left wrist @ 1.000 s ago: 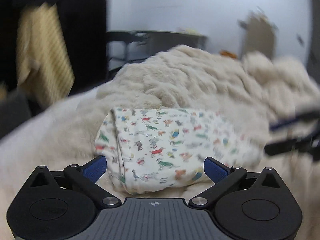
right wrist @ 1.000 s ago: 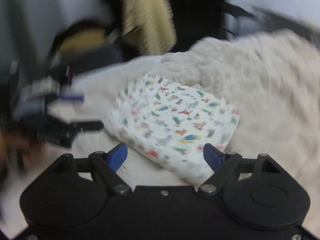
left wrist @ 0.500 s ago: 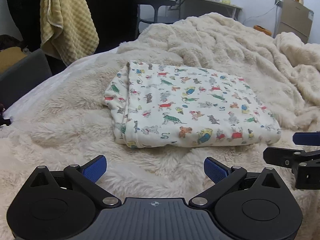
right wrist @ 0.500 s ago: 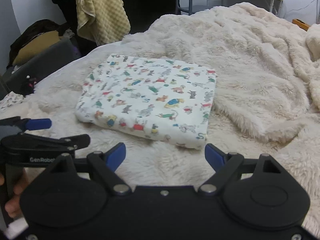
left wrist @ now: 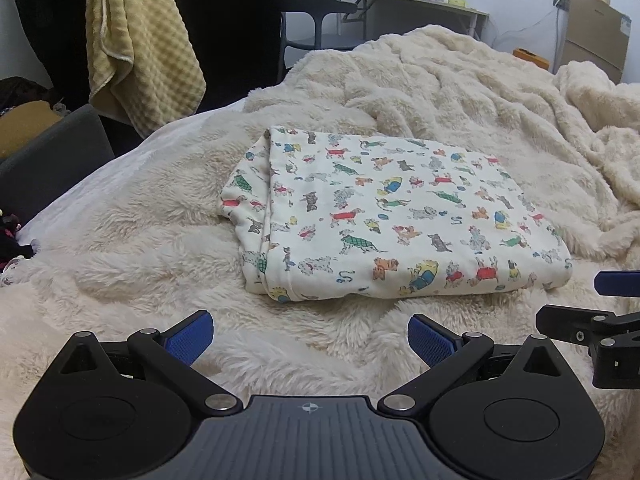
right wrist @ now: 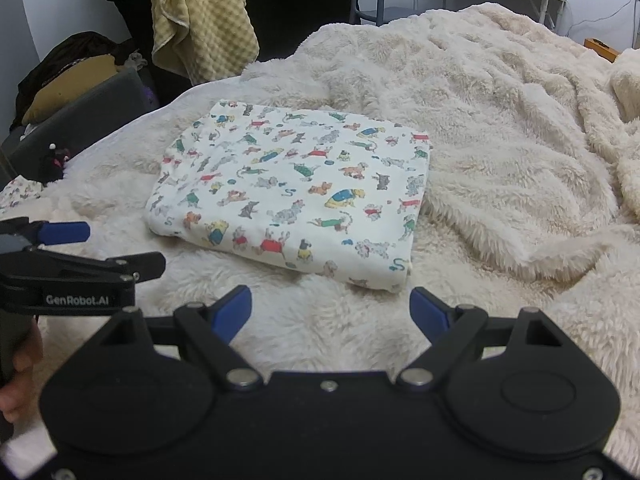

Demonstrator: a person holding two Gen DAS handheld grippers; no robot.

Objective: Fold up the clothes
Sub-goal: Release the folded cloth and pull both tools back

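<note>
Folded dog-print garment point(left wrist: 384, 216) lying flat on cream fleece blanket point(left wrist: 460, 92), far of both grippers, untouched. Left gripper point(left wrist: 310, 338) spread wide, empty, over blanket near garment's near edge. Right gripper point(right wrist: 332, 312) spread wide, empty, likewise short of garment. Yellow towel point(left wrist: 136, 40) hanging at far left.

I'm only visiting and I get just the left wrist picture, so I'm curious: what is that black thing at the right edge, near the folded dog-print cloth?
Observer: That is the right gripper. Its own camera shows both blue fingers wide apart with nothing between them, short of the folded cloth.
Operator: And who holds the one I'm looking through?
Observer: A person's hand is wrapped around the handle of the left gripper, at the left edge of the right wrist view.
</note>
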